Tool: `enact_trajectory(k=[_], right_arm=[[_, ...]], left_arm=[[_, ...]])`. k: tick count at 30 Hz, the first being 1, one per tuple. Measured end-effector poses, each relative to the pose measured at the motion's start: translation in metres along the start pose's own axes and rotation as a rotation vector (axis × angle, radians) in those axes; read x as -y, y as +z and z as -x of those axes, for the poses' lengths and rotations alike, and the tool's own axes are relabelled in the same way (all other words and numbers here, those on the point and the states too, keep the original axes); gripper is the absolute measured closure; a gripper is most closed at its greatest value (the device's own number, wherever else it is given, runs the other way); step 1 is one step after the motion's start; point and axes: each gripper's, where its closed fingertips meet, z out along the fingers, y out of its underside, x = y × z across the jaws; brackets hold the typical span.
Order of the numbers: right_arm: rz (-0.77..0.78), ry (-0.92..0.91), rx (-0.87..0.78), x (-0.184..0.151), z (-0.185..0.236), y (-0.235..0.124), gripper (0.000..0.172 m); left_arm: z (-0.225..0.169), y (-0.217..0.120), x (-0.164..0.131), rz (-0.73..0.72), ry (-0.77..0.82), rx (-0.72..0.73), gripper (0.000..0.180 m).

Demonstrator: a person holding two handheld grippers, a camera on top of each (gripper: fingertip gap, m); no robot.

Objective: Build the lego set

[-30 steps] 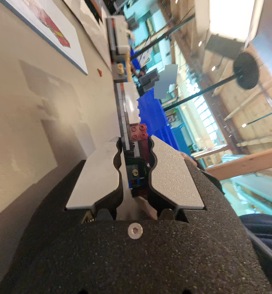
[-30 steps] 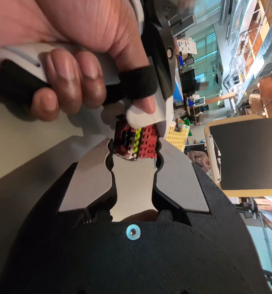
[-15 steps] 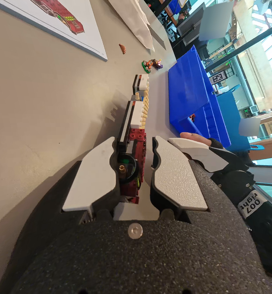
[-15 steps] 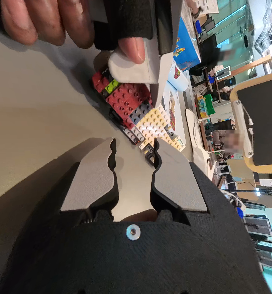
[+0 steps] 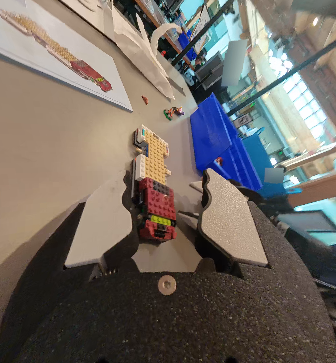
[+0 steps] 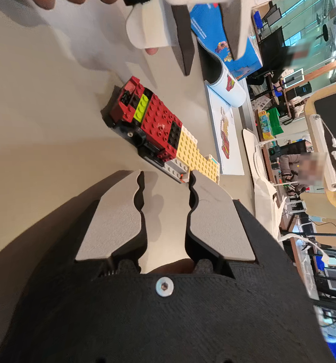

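Brick model (image 5: 155, 198) lies flat on the grey table (image 5: 45, 157), a long build with a dark red front, a lime green strip, a black patch and a tan studded plate behind, edged in white and grey. Seen from the left wrist, the left claw (image 5: 164, 178) stands wide apart with the red front of the model between its fingers. The left finger (image 5: 108, 212) sits just beside the model's dark side, though whether it touches cannot be told; the right finger (image 5: 226, 212) is clearly away from it, with bare table between. Nothing is clamped.

From the right wrist view the same model (image 6: 159, 127) lies diagonally ahead of the right claw (image 6: 165, 174), whose fingers are apart with only table between them. Its right fingertip (image 6: 194, 176) is just beside the model's white and grey rear corner; the left fingertip (image 6: 135, 176) is off to the side over the table.

Beyond the model, an open instruction booklet (image 5: 55, 59) lies flat on the table, with a white paper bag (image 5: 143, 49) farther back. A small brown piece (image 5: 145, 99) and a little cluster of coloured pieces (image 5: 173, 113) lie near the booklet's corner. A blue bin (image 5: 218, 141) stands to the right of the model. The other claw's pale fingers show at the top of the right wrist view (image 6: 149, 25).
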Motion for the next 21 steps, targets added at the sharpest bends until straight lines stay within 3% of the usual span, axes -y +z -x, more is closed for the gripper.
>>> enact_trajectory(k=[3, 8, 12, 15, 18, 21], right_arm=[[-0.017, 0.041, 0.019, 0.004, 0.000, 0.001, 0.128], [-0.016, 0.101, 0.054, 0.008, 0.002, 0.012, 0.127], [0.025, 0.117, 0.039, 0.005, -0.004, 0.019, 0.127], [0.116, 0.123, -0.037, -0.016, -0.018, 0.015, 0.128], [0.231, 0.137, -0.124, -0.048, -0.036, -0.002, 0.127], [0.297, 0.160, -0.183, -0.072, -0.046, -0.030, 0.127]], left_arm=[[0.015, -0.008, -0.011, 0.119, 0.175, 0.065, 0.110], [0.005, -0.013, -0.050, 0.353, 0.320, -0.020, 0.115], [-0.007, -0.006, -0.068, 0.442, 0.400, -0.065, 0.110], [-0.018, 0.004, -0.076, 0.467, 0.391, -0.123, 0.112], [-0.047, 0.016, -0.089, 0.508, 0.337, -0.291, 0.118], [-0.050, 0.026, -0.080, 0.460, 0.412, -0.279, 0.117]])
